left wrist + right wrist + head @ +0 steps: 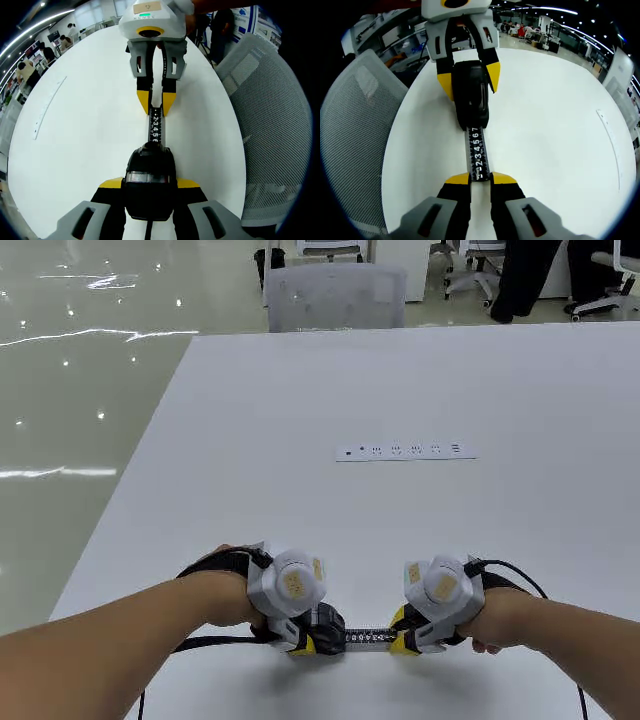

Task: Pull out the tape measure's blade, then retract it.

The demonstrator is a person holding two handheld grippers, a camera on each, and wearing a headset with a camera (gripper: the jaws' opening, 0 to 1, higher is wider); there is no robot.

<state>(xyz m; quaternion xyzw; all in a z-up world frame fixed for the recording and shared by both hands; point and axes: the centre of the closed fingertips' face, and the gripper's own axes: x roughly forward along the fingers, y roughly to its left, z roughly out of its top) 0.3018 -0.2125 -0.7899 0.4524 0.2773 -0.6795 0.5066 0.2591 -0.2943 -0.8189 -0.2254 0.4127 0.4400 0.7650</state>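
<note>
White table [400,390]; tape measure [150,170] pinched in left claw [150,184], blade tip [479,171] pinched in right claw [480,178]

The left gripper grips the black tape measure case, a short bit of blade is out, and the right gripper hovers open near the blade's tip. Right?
The right gripper is not hovering open: its fingers are shut on the blade at its tip, as the right gripper view shows. The left gripper grips the black case, with a short bit of blade out.
</note>
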